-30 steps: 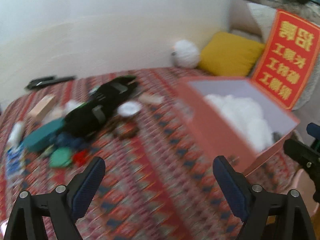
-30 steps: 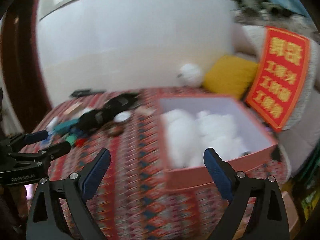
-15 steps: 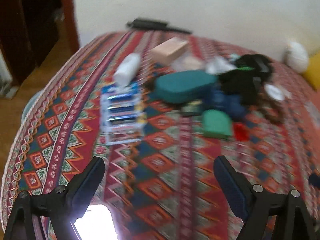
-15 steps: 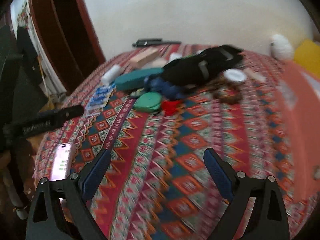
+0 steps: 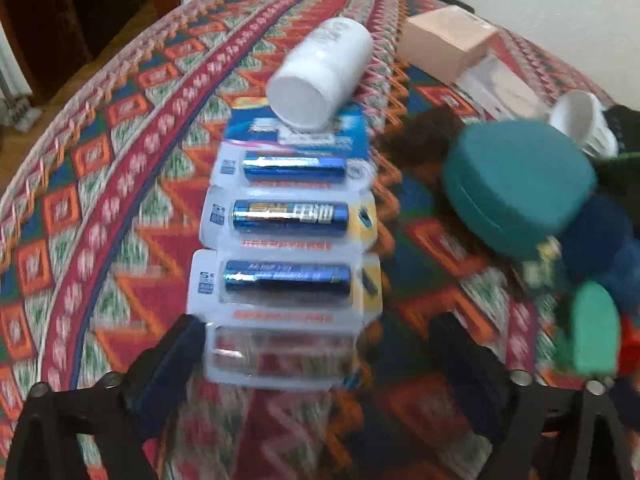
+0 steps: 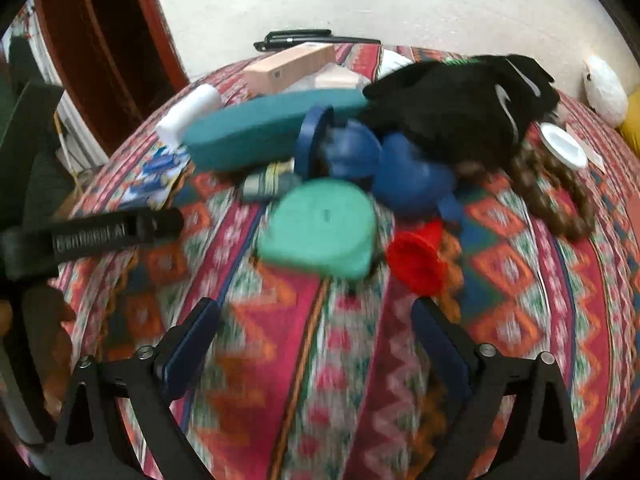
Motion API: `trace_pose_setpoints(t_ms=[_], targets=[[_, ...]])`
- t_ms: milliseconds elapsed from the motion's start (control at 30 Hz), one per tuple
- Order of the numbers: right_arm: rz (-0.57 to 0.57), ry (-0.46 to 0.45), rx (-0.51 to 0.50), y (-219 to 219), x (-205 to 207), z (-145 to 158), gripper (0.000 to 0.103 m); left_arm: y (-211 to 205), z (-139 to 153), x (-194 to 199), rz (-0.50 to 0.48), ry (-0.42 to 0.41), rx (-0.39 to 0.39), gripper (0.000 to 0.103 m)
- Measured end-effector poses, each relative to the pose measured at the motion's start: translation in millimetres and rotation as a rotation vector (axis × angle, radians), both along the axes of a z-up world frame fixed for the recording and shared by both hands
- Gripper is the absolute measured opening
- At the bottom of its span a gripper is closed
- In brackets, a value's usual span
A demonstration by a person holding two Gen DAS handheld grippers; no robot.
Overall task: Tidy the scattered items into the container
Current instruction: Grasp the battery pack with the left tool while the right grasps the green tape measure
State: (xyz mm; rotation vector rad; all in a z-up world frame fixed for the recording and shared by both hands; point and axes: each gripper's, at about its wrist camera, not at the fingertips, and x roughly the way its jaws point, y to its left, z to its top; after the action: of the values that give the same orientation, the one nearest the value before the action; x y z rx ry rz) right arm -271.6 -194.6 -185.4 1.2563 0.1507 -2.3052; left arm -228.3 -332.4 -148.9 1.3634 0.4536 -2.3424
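Left gripper [image 5: 316, 360] spread wide at lower centre, straddling near end of battery pack [image 5: 286, 248] (white bottle [image 5: 320, 72] touching its far end); right gripper [image 6: 316, 340] likewise agape, empty, below green case [image 6: 320, 228] mid-frame

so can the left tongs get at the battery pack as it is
Probably yes. The left tongs are open and straddle the near end of the battery pack. The white bottle lies only on its far end.
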Motion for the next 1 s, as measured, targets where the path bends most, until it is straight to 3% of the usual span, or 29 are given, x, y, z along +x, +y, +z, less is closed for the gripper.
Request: trace_pose_setpoints(t_ms=[233, 400, 533, 700, 1000], targets=[[-0.014, 0.037, 0.039, -20.7, -26.9, -6.0, 0.101, -29.0, -4.5, -27.8, 0.081, 0.01, -0.012, 0.102], [0.001, 0.042, 0.063, -27.0, -29.4, -6.8, 0.103, -40.0, -9.3, -42.0, 0.078, -0.011, -0.032, 0.102], [0.02, 0.045, 0.065, -27.1, -28.5, -7.3, 0.103, -43.1, -5.5, -31.6, 0.078, -0.031, -0.017, 0.102], [0.022, 0.05, 0.073, -26.4, -26.4, -7.5, 0.103, -53.6, -8.9, -27.5, 0.022, -0.055, -0.1, 0.102], [0.014, 0.058, 0.07, -29.1, -28.3, -8.6, 0.103, -64.9, -15.3, -73.9, -0.112, -0.031, -0.111, 0.103]])
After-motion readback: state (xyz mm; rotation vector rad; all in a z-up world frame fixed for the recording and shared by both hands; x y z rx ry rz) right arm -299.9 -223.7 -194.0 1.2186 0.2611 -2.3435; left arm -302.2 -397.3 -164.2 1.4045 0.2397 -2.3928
